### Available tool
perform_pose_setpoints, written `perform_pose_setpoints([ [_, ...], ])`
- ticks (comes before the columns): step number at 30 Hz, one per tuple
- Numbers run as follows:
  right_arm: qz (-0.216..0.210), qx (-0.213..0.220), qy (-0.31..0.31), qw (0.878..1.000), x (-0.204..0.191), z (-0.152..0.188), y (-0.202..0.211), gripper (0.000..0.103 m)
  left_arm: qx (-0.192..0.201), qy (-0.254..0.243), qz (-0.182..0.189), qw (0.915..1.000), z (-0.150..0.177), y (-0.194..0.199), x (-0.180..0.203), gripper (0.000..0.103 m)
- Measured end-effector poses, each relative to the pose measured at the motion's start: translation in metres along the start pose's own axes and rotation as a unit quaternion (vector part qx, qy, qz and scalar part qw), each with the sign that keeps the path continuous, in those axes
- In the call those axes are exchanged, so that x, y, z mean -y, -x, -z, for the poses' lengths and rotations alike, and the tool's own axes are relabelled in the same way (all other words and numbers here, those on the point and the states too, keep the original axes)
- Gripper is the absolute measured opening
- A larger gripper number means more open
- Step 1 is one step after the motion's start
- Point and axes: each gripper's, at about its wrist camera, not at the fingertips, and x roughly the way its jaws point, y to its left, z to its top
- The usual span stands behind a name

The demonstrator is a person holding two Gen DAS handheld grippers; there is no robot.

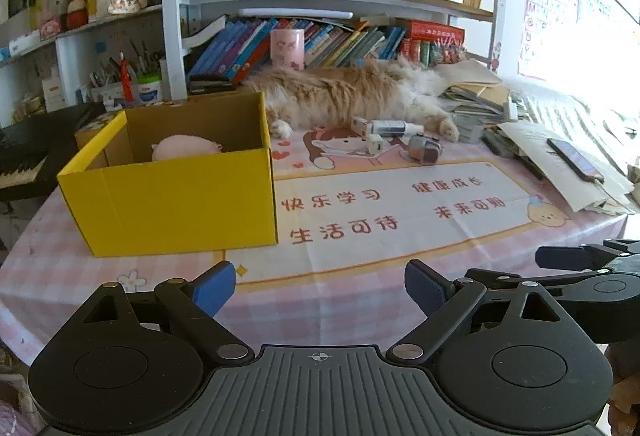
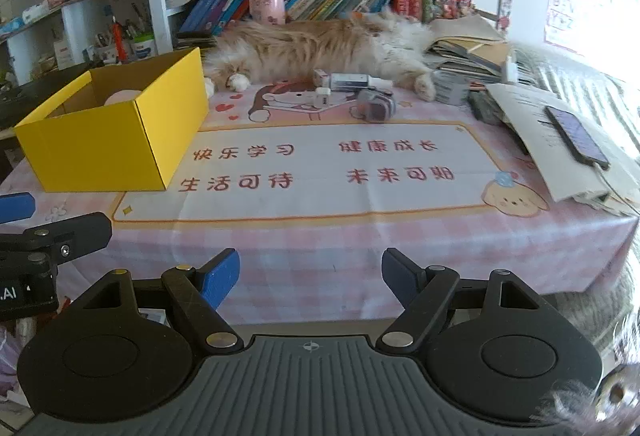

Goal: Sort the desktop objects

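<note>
fingers wide on both the left gripper (image 1: 320,286) and right gripper (image 2: 310,270), holding nothing; small clutter (image 2: 352,91) well ahead across the table (image 2: 320,236), long axes crosswise, nearer the right; yellow box (image 1: 172,191) left.

Matt yellow cardboard box (image 1: 172,195) with raw brown inside, smooth printed desk mat (image 1: 400,220) creased along folds, glossy-screened phone (image 1: 576,159), matt black plastic gripper linkages.

Yellow box (image 1: 172,195), pink-checked tablecloth (image 1: 320,308), orange-and-white cat (image 1: 348,91), blue-padded tools.
</note>
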Motion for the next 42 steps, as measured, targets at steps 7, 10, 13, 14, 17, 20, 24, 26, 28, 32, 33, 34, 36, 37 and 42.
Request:
perform_pose_setpoints([
  [7, -0.022, -0.008, 0.013, 1.0, 0.002, -0.014, -0.024, 0.076, -0.011, -0.004, -0.007, 0.9999, -0.013, -0.021, 0.005, 0.094],
  [10, -0.022, -0.009, 0.012, 1.0, 0.007, -0.021, -0.033, 0.077, -0.014, -0.009, -0.003, 0.9999, -0.019, -0.032, 0.011, 0.094],
  [13, -0.02, -0.01, 0.002, 1.0, 0.017, -0.031, -0.042, 0.077, -0.01, -0.018, 0.001, 0.9998, -0.028, -0.041, 0.019, 0.094],
  [14, -0.02, -0.009, -0.001, 1.0, 0.021, -0.035, -0.045, 0.077, -0.008, -0.02, 0.003, 0.9998, -0.032, -0.044, 0.022, 0.094],
  [17, -0.02, -0.006, 0.0, 1.0, 0.031, -0.046, -0.054, 0.077, -0.007, -0.019, 0.003, 0.9998, -0.041, -0.054, 0.03, 0.094],
  [20, -0.023, -0.004, 0.002, 1.0, 0.04, -0.056, -0.063, 0.077, -0.007, -0.016, 0.0, 0.9998, -0.048, -0.064, 0.037, 0.094],
  [24, -0.028, -0.004, 0.006, 1.0, 0.053, -0.069, -0.074, 0.078, -0.006, -0.011, -0.008, 0.9999, -0.056, -0.075, 0.047, 0.094],
  [26, -0.032, -0.004, 0.008, 0.999, 0.06, -0.075, -0.081, 0.078, -0.007, -0.009, -0.013, 0.9998, -0.059, -0.08, 0.051, 0.094],
  [28, -0.037, -0.004, 0.01, 0.999, 0.066, -0.08, -0.087, 0.078, -0.009, -0.007, -0.019, 0.9998, -0.062, -0.086, 0.056, 0.094],
  [32, -0.05, -0.006, 0.017, 0.999, 0.078, -0.09, -0.099, 0.078, -0.014, -0.002, -0.031, 0.9994, -0.067, -0.096, 0.064, 0.094],
  [33, -0.053, -0.006, 0.018, 0.998, 0.08, -0.092, -0.102, 0.078, -0.015, 0.0, -0.035, 0.9993, -0.069, -0.099, 0.066, 0.094],
  [34, -0.056, -0.006, 0.02, 0.998, 0.083, -0.095, -0.106, 0.079, -0.015, 0.002, -0.038, 0.9991, -0.07, -0.101, 0.067, 0.094],
  [36, -0.062, -0.008, 0.024, 0.998, 0.089, -0.1, -0.113, 0.079, -0.016, 0.007, -0.045, 0.9988, -0.073, -0.106, 0.071, 0.094],
  [37, -0.064, -0.008, 0.026, 0.998, 0.091, -0.102, -0.116, 0.079, -0.017, 0.01, -0.049, 0.9986, -0.074, -0.109, 0.072, 0.094],
  [42, -0.079, -0.009, 0.042, 0.996, 0.101, -0.112, -0.131, 0.08, -0.02, 0.021, -0.064, 0.9975, -0.08, -0.122, 0.08, 0.094],
])
